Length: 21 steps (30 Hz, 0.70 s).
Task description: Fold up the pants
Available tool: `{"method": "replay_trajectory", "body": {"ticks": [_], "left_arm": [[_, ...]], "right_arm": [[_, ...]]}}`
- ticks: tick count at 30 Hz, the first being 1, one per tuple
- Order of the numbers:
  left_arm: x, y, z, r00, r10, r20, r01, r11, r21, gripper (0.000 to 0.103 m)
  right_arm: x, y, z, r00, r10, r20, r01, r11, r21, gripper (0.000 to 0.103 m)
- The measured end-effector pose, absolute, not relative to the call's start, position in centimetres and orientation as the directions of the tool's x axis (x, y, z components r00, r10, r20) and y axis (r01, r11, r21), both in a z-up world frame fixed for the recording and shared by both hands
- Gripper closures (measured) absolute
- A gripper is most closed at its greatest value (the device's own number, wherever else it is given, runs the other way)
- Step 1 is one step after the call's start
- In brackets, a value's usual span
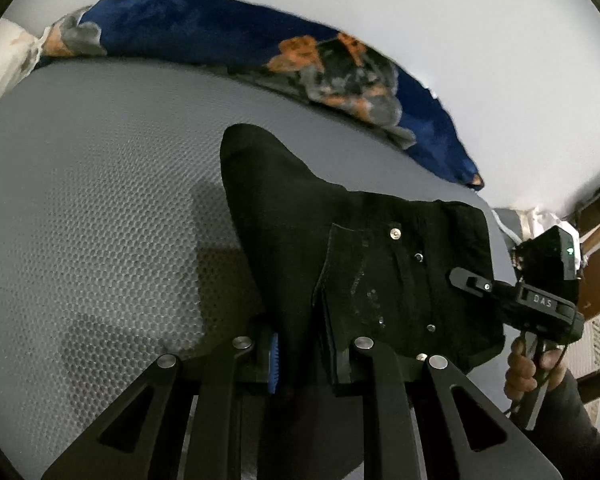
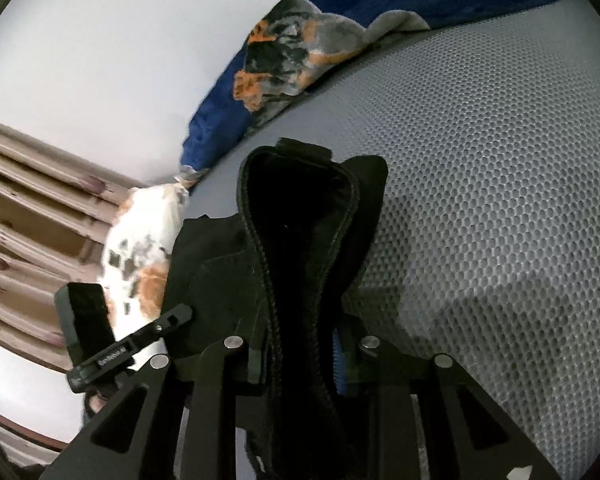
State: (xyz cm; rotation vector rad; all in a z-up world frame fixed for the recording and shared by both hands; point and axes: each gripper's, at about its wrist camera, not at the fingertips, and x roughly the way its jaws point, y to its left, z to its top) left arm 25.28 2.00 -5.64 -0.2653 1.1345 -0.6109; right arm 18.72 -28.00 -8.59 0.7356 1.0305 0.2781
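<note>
Black pants [image 1: 340,240] hang lifted above a grey honeycomb mattress [image 1: 100,200]. My left gripper [image 1: 304,360] is shut on the pants near the waistband, where silver rivets and the button fly show. My right gripper [image 2: 296,356] is shut on a thick seamed edge of the same pants [image 2: 300,220]. The right gripper also shows in the left wrist view [image 1: 540,300], at the far right edge of the pants, held by a hand. The left gripper shows in the right wrist view [image 2: 100,340], at the left.
A blue blanket with orange and grey print [image 1: 300,52] lies along the far edge of the mattress. A white patterned pillow [image 2: 140,248] sits at the corner. A white wall [image 1: 460,20] stands behind; wooden furniture [image 2: 20,200] is beside the bed.
</note>
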Motion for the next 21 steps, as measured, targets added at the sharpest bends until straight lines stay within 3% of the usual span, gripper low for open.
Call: {"method": "replay_trajectory", "body": {"ticks": [2,7,9,14,21], "left_arm": [[25.4,2.0,-6.8,0.281,-0.555,-0.783,0.307,0.825,-0.475,0.084],[25.1,2.1,-8.5,0.298,-0.489,-0.82,0.274,0.866,-0.417,0.068],[24.6,2.1,-8.7,0.309,-0.46,-0.832,0.266,0.882,-0.389,0.063],[22.3,2.3,-8.3,0.34,-0.377,-0.861,0.268,0.917,-0.296,0.055],[18.2,2.7,-6.2,0.433,-0.21,-0.876,0.23,0.966,-0.118,0.055]], "right_arm": [[18.7,-27.8,-9.2,0.498,0.471,-0.728,0.155,0.778,0.609,0.079],[18.2,-27.2,-9.8,0.483,0.322,-0.814,0.188,0.87,0.456,0.057],[17.7,-26.9,-9.7,0.471,0.276,-0.838,0.19,0.896,0.402,0.053],[15.7,-26.6,-9.5,0.461,0.218,-0.86,0.209,0.915,0.344,0.05],[12.6,-24.4,-5.8,0.531,0.095,-0.842,0.185,0.957,0.225,0.045]]}}
